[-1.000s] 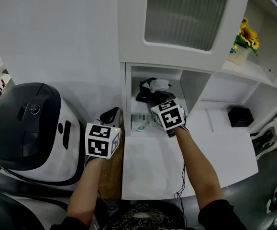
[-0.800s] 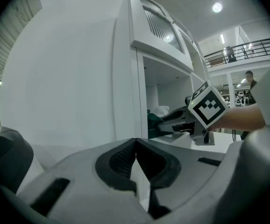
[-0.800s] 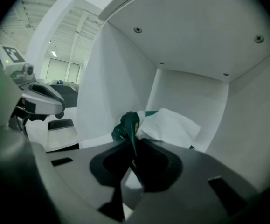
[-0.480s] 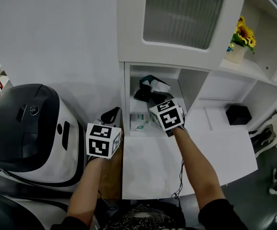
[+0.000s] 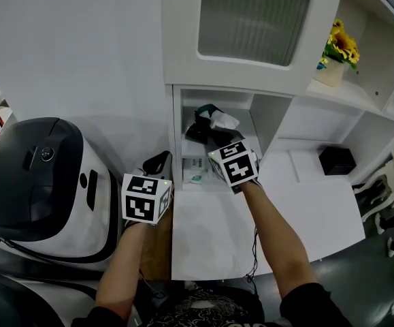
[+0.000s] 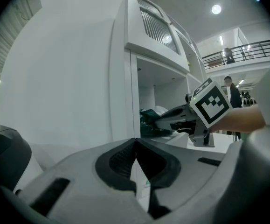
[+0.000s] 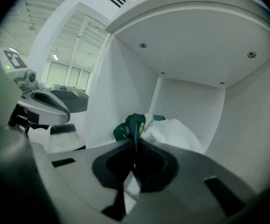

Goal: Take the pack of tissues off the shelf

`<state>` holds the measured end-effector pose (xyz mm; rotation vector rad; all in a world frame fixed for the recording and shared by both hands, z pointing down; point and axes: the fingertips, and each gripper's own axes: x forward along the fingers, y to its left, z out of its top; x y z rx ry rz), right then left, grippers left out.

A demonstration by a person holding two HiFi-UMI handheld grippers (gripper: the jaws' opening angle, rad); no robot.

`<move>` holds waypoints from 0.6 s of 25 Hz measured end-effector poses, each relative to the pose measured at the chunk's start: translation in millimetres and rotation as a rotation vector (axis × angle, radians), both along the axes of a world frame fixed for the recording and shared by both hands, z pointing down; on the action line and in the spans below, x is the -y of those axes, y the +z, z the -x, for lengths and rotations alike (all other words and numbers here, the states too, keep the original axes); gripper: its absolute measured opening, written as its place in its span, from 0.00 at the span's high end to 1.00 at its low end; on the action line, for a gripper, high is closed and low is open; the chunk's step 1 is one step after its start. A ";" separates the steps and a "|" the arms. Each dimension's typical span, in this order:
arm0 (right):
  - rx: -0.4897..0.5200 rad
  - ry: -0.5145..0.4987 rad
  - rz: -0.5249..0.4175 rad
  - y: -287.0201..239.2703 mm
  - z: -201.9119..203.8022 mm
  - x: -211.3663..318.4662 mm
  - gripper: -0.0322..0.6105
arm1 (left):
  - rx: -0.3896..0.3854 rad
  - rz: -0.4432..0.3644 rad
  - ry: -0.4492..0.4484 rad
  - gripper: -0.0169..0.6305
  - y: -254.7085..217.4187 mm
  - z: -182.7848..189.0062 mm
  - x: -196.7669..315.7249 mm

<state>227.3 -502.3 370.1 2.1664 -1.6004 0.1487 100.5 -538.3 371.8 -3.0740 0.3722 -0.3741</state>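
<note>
The pack of tissues [image 5: 215, 119], green and white wrapper, sits crumpled in the open shelf compartment [image 5: 267, 122] under the cabinet. My right gripper [image 5: 206, 132] reaches into that compartment and is shut on the pack's near edge. In the right gripper view the green wrapper [image 7: 134, 125] is pinched where the right gripper [image 7: 135, 143] meets, with the white part [image 7: 174, 132] bulging behind. My left gripper [image 5: 157, 163] hangs outside the shelf's left wall, shut with nothing in it; in its own view the left gripper [image 6: 135, 146] points past the shelf front.
A big black-and-white machine [image 5: 43, 182] fills the left. A white counter [image 5: 217, 240] runs below the shelf. Small flat packs [image 5: 195, 169] lie on the compartment floor. A black box [image 5: 335, 160] and a sunflower pot [image 5: 334, 56] stand on shelves to the right.
The right gripper's jaws have closed on the tissue pack, and the pack's near edge has bunched up and lifted. The left gripper has stayed where it was.
</note>
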 end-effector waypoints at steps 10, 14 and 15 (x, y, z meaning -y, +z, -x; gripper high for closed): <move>0.040 -0.007 -0.087 -15.5 3.8 -18.5 0.93 | 0.001 0.005 -0.019 0.96 0.7 0.7 -18.8; 0.041 -0.014 -0.112 -21.5 2.2 -30.7 0.94 | 0.001 -0.007 -0.029 0.96 -3.5 -1.7 -32.4; 0.042 -0.021 -0.118 -22.7 2.8 -33.4 0.94 | 0.002 -0.010 -0.036 0.96 -4.4 -1.2 -35.5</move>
